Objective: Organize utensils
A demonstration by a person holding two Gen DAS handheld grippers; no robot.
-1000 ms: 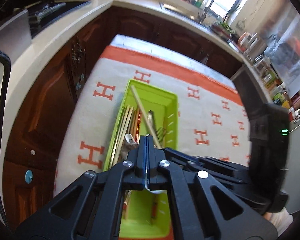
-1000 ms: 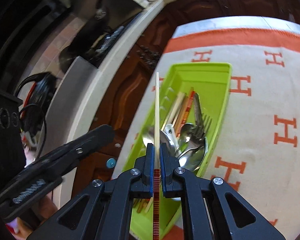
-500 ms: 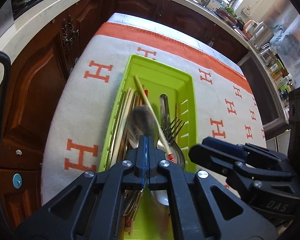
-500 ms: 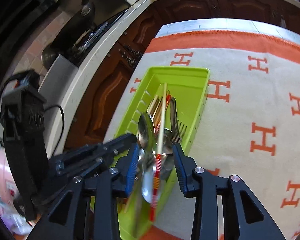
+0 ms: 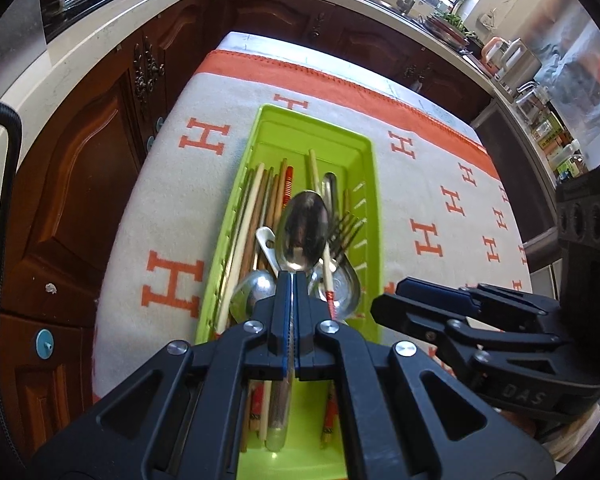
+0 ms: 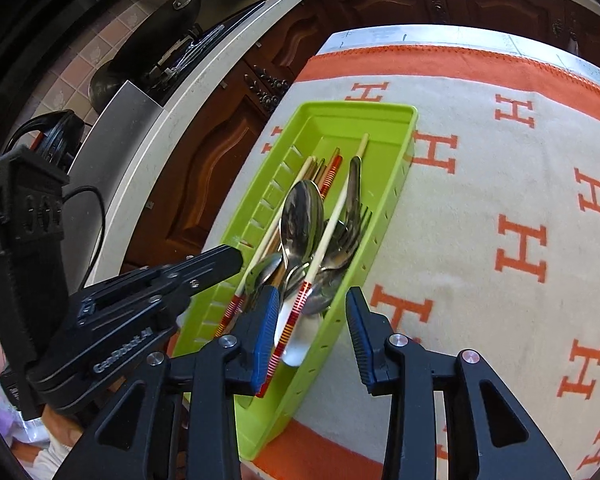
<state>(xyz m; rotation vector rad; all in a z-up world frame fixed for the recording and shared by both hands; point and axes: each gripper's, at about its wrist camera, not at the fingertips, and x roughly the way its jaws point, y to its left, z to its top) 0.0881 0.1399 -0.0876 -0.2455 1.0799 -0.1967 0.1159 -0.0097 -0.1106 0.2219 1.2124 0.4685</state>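
Left tool (image 5: 291,280) pinches a steel spoon (image 5: 303,231) by its neck above the green tray (image 5: 374,184) at the blanket's 9 o'clock side, while the right tool (image 6: 312,316) stands part-open over a loose chopstick (image 6: 332,222); lowering and releasing the spoon seems next.

The left gripper (image 5: 292,280) is pointing steeply down over the green tray (image 5: 374,184), its jaws clamping a metal spoon (image 5: 304,232) by the handle. The right gripper (image 6: 312,308) is hovering just beside it, jaws standing apart, gripping nothing.
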